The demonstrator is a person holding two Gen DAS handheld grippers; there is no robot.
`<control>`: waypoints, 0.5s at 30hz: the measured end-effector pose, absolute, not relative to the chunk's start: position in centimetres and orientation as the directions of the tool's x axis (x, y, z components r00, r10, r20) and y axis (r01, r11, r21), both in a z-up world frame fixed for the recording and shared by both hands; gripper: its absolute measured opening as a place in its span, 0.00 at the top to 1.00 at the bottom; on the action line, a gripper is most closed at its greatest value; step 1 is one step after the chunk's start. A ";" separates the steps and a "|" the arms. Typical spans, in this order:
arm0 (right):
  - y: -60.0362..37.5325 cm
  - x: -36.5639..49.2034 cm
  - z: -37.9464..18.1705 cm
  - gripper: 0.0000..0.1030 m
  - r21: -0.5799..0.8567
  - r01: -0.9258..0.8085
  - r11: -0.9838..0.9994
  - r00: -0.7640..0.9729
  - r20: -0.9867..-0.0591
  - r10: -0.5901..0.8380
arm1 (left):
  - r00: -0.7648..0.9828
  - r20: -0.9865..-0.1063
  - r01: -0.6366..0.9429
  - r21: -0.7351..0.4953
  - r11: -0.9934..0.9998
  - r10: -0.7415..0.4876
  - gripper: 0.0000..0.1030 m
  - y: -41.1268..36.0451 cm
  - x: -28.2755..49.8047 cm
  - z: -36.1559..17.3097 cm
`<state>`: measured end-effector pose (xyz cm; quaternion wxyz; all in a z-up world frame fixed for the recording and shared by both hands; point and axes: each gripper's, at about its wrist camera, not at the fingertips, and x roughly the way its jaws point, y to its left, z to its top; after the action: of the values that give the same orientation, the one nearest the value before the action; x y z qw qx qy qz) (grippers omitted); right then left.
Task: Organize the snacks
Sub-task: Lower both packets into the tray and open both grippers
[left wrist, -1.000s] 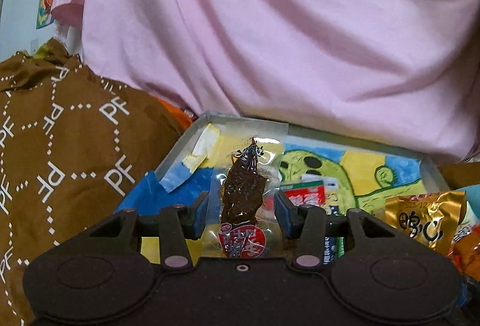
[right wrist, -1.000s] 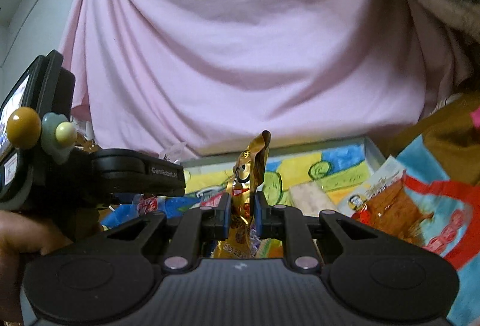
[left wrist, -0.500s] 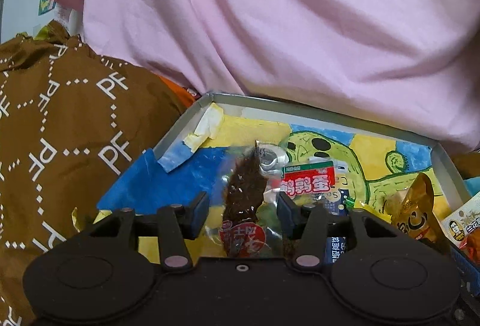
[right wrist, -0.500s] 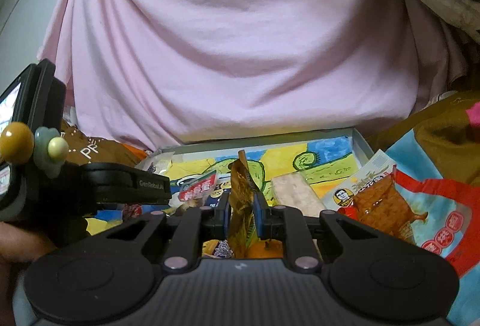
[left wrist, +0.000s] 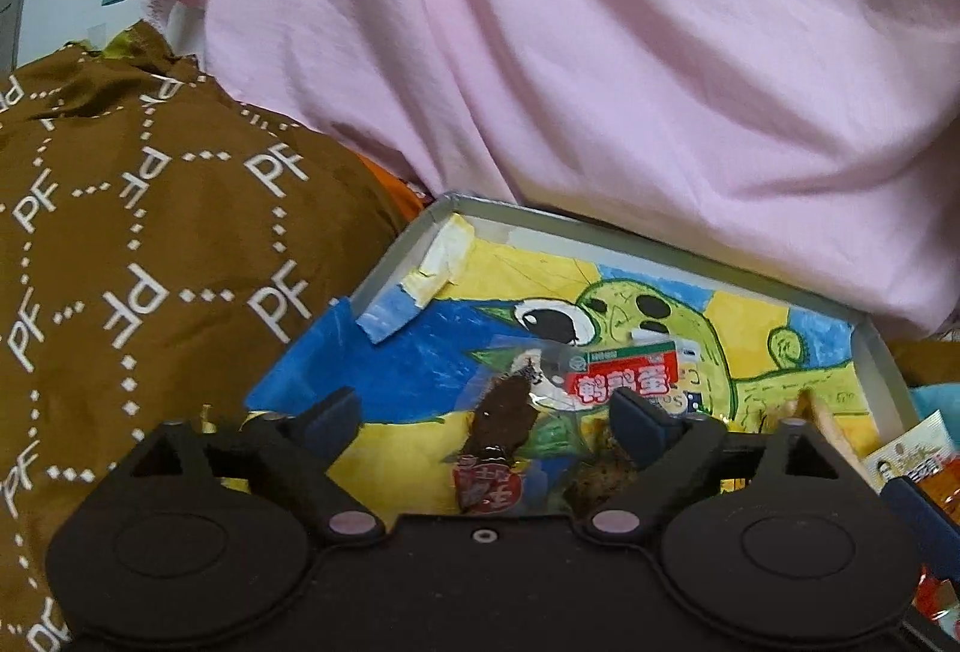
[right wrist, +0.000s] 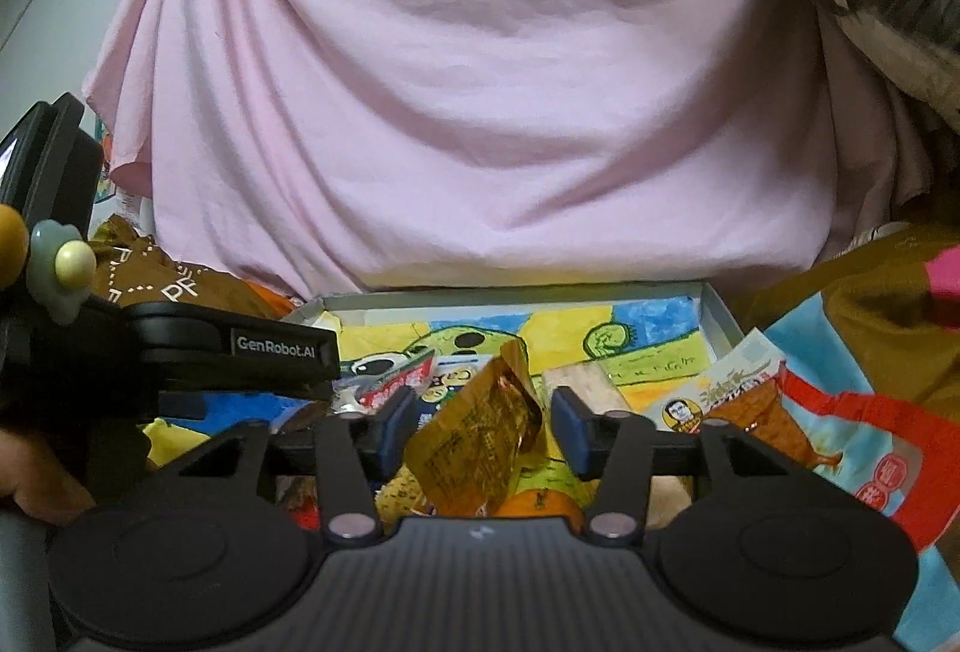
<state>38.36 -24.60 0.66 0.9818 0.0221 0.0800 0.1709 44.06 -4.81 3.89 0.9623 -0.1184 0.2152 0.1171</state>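
Observation:
A shallow grey tray point(left wrist: 576, 226) lined with a cartoon drawing holds the snacks. My left gripper point(left wrist: 486, 415) is open above the tray. A clear packet with a dark brown snack point(left wrist: 501, 421) lies flat between its fingers, free of them. A red-and-green labelled packet point(left wrist: 624, 379) lies just beyond. My right gripper point(right wrist: 483, 424) is open over the same tray point(right wrist: 717, 319). A crumpled gold packet point(right wrist: 480, 439) sits loose between its fingers, resting on other snacks. The left gripper's body point(right wrist: 180, 352) shows at the left of the right wrist view.
Pink cloth point(left wrist: 600, 51) hangs behind the tray. Brown "PF" patterned fabric point(left wrist: 150, 262) lies to the left. A large red-and-blue snack bag point(right wrist: 810, 424) lies to the right of the tray. A pale bar packet point(right wrist: 585, 382) lies in the tray.
Both grippers opened wider. The left one let the dark snack packet drop flat into the tray. The right one released the gold packet, which slumped onto the snacks.

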 end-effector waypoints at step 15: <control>-25.1 33.2 4.2 0.04 0.079 -0.277 0.957 0.956 -0.079 0.283 | 0.913 -0.369 -0.269 -0.221 0.937 0.175 0.01 -1.9 36.6 7.7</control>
<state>33.16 -25.08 4.20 0.9883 0.0337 0.0446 0.1419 36.60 -1.87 7.67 0.9687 -0.1346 0.1743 0.1148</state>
